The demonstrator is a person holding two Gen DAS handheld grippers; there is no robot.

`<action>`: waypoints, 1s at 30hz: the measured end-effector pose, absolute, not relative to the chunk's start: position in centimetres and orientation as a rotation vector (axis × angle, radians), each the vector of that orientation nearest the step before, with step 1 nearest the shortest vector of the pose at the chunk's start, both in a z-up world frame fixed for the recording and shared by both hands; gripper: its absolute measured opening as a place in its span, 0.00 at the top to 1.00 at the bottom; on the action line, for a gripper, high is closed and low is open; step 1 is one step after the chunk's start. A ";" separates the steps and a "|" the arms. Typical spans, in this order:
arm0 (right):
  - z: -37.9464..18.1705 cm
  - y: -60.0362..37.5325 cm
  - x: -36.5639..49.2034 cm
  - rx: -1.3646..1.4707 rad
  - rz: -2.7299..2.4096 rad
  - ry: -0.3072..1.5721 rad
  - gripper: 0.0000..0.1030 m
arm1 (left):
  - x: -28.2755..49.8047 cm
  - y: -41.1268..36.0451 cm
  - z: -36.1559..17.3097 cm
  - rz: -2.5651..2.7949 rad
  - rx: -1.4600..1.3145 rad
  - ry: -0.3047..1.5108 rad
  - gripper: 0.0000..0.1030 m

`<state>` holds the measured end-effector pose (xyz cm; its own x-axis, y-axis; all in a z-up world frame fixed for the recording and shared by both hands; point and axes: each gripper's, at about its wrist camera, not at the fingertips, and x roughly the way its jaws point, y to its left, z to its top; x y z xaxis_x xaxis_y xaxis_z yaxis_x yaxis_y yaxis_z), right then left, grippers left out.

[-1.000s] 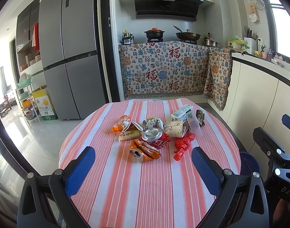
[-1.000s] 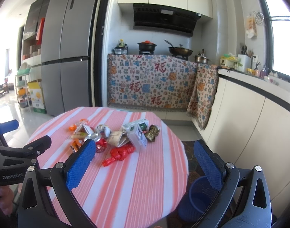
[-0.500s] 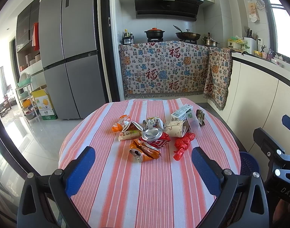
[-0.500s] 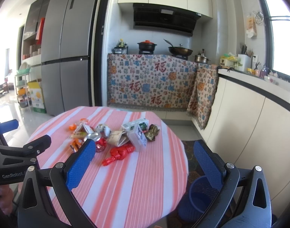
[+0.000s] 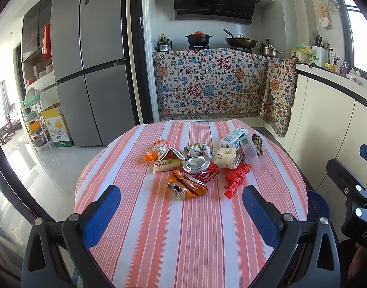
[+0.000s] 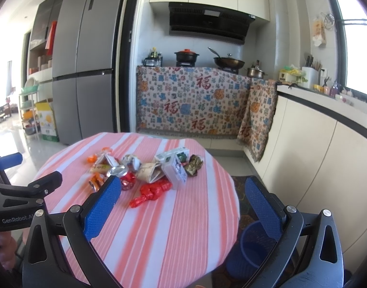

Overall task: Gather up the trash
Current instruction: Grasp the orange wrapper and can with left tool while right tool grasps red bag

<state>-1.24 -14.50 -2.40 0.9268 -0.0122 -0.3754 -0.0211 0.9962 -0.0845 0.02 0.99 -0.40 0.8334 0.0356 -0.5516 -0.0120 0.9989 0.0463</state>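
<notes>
the left wrist view looks forward and slightly down over the near edge of the round striped table, facing the stove wall squarely, the trash pile near the middle of the frame. the right wrist view sits just right of it, facing the same way, so the table lies left and the blue bin shows below. both share the pile, the fridge and the patterned cloth.

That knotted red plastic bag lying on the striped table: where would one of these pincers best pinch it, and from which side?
Probably the thick knotted middle of the red plastic bag, from above. It lies flat and long at the heap's near edge, with bare tablecloth before it. The open right gripper is nearer; its fingers should straddle the bag's narrow width.
</notes>
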 end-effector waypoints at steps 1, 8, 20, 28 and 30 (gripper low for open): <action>-2.6 -14.5 -1.2 -0.089 0.006 0.387 0.00 | 0.1 1.2 -0.6 0.026 0.036 0.592 0.00; -4.2 -15.0 -0.5 -0.087 0.003 0.420 0.00 | 1.2 2.6 -3.1 0.021 0.010 0.650 0.00; -9.4 -15.9 3.2 -0.061 0.020 0.537 0.00 | 4.6 3.0 -8.3 -0.031 -0.049 0.762 0.00; -14.6 -15.4 6.0 -0.085 0.037 0.656 0.00 | 8.9 1.6 -10.6 0.016 -0.057 0.795 0.00; -15.5 -15.4 6.7 -0.096 0.043 0.686 0.00 | 9.9 1.5 -11.2 0.031 -0.075 0.811 0.00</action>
